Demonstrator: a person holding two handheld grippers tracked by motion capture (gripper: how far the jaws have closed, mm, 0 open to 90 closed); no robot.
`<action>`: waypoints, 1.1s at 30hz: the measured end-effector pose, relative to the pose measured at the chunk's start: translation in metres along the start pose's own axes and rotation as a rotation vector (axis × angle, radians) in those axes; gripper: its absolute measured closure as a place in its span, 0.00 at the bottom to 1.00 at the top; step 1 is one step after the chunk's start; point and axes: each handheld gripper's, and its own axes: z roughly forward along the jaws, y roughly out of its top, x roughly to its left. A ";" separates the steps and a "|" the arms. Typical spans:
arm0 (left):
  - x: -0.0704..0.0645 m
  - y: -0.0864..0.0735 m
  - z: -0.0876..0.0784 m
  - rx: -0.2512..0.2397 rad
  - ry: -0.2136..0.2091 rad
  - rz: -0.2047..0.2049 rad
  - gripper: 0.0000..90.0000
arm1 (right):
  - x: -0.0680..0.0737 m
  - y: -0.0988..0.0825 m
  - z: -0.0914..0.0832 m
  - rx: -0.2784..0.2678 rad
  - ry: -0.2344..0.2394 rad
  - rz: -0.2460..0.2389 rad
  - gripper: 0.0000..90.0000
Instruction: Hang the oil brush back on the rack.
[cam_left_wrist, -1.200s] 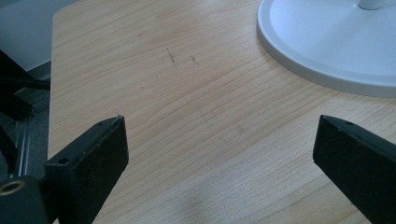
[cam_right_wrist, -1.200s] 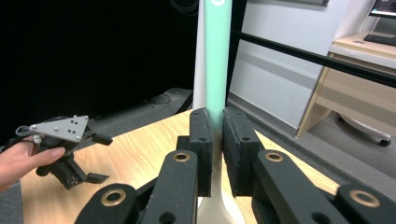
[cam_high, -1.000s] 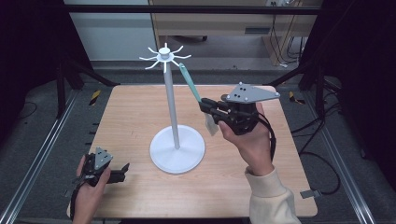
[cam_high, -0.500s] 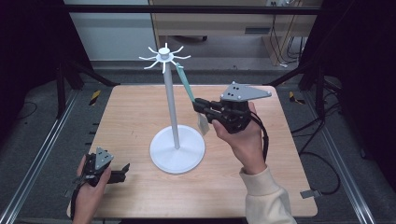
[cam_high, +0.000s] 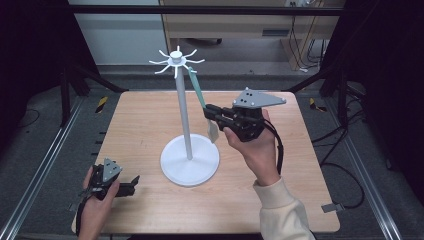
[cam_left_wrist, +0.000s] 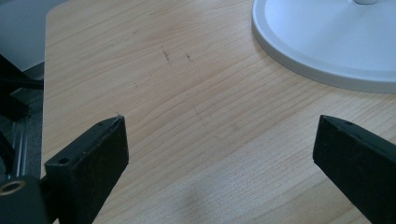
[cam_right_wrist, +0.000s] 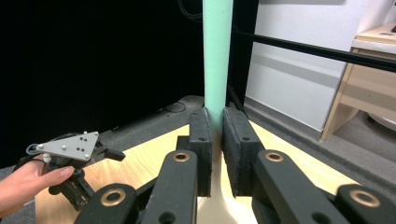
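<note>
Wooden table (cam_high: 150, 130), white hook stand (cam_high: 185, 115).
Right gripper (cam_high: 212, 113) clamps the green-handled utensil (cam_high: 199, 90) by the hooks; left gripper (cam_left_wrist: 219, 154) rests unclenched.

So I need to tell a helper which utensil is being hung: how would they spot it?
Find the tall white stand with hooks on the wooden table. Beside its pole, a slim mint-green-handled utensil slants up toward a hook, clamped in the right gripper; nothing else is green.
</note>
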 end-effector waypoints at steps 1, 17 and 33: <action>0.000 0.000 0.000 0.000 -0.001 0.000 0.03 | 0.000 0.000 0.001 -0.002 0.003 0.002 0.91; 0.000 0.000 0.000 -0.002 0.001 -0.003 0.03 | -0.001 -0.004 0.007 -0.010 0.016 -0.010 0.84; 0.003 -0.001 -0.002 -0.008 0.017 -0.017 0.03 | -0.028 -0.016 0.003 0.122 -0.182 0.028 0.32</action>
